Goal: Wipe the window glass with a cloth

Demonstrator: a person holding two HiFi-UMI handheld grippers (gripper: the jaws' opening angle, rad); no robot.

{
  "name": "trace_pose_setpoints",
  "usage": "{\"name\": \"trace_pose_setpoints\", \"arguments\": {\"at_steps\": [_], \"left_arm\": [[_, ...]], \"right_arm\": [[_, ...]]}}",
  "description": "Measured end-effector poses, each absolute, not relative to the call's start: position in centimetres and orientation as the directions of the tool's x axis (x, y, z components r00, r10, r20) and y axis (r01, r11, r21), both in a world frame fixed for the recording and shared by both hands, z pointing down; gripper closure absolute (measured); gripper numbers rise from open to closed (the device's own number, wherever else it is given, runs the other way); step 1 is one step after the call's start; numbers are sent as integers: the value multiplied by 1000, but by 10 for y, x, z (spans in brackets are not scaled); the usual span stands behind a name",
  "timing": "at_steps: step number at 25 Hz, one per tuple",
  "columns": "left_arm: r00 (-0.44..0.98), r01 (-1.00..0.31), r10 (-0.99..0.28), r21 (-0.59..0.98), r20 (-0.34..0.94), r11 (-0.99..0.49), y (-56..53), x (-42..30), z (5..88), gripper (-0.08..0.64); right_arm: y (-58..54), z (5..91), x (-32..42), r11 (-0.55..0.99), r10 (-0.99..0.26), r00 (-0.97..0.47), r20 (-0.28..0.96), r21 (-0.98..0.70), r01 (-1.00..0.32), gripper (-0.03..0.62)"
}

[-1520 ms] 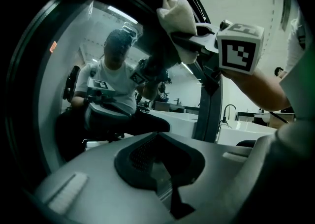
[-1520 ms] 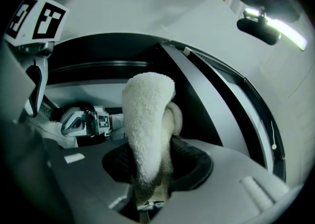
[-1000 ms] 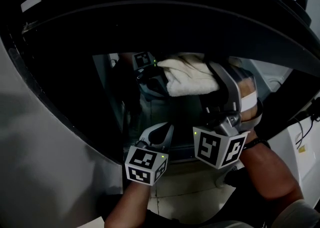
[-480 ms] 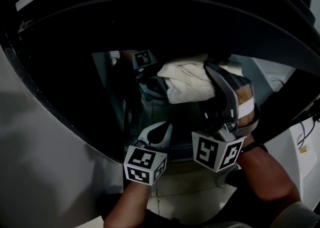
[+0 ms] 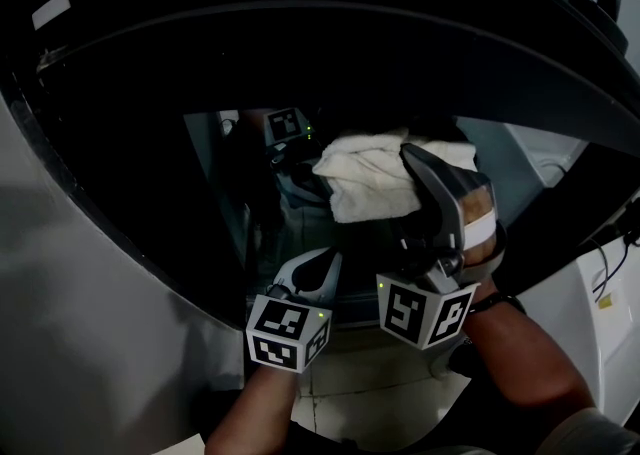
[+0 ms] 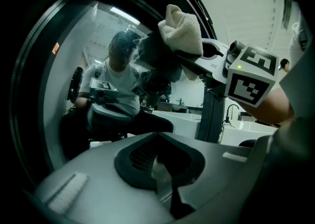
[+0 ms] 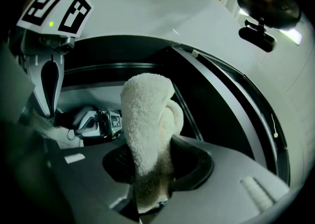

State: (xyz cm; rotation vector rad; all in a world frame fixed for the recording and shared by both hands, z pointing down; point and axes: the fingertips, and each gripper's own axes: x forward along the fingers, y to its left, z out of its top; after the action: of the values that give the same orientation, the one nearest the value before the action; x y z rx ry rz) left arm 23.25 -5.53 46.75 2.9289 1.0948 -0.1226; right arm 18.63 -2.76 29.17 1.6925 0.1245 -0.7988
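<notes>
Two claws are in frame, one in each of my hands, both raised to the dark window glass (image 5: 150, 153) inside its curved grey frame (image 5: 70, 303). The right claw (image 5: 412, 165) is clamped on a cream terry cloth (image 5: 370, 178). The right gripper view shows the cloth's lower end pinched deep between the jaws, with the rest rising out as a thick folded wad. In the head view that wad sits at the upper middle of the pane and meets its own reflection, so it looks pressed against the glass. The left gripper view agrees, with the wad butting against a dark mirrored shape. The left claw (image 5: 322, 261) hangs lower and to the left of the right one, close beside it but not touching, and points at the pane. Its jaws are drawn together with nothing between them. It does not touch the cloth. The glass mirrors both marker cubes and a seated person. Pale floor tiles (image 5: 350, 383) show beneath my forearms. I cannot tell whether the pane is wet or streaked.
</notes>
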Motion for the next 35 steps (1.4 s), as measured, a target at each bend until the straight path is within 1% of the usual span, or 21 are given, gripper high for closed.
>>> {"name": "trace_pose_setpoints", "arguments": {"at_steps": [16, 35], "left_arm": [[751, 658, 657, -11, -65, -753, -53, 235, 472, 543], [756, 652, 652, -17, -58, -758, -56, 240, 474, 543]], "right_arm": [[-27, 310, 193, -328, -335, 753, -566, 819, 470, 463], [-25, 336, 202, -326, -336, 759, -558, 825, 462, 462]]}}
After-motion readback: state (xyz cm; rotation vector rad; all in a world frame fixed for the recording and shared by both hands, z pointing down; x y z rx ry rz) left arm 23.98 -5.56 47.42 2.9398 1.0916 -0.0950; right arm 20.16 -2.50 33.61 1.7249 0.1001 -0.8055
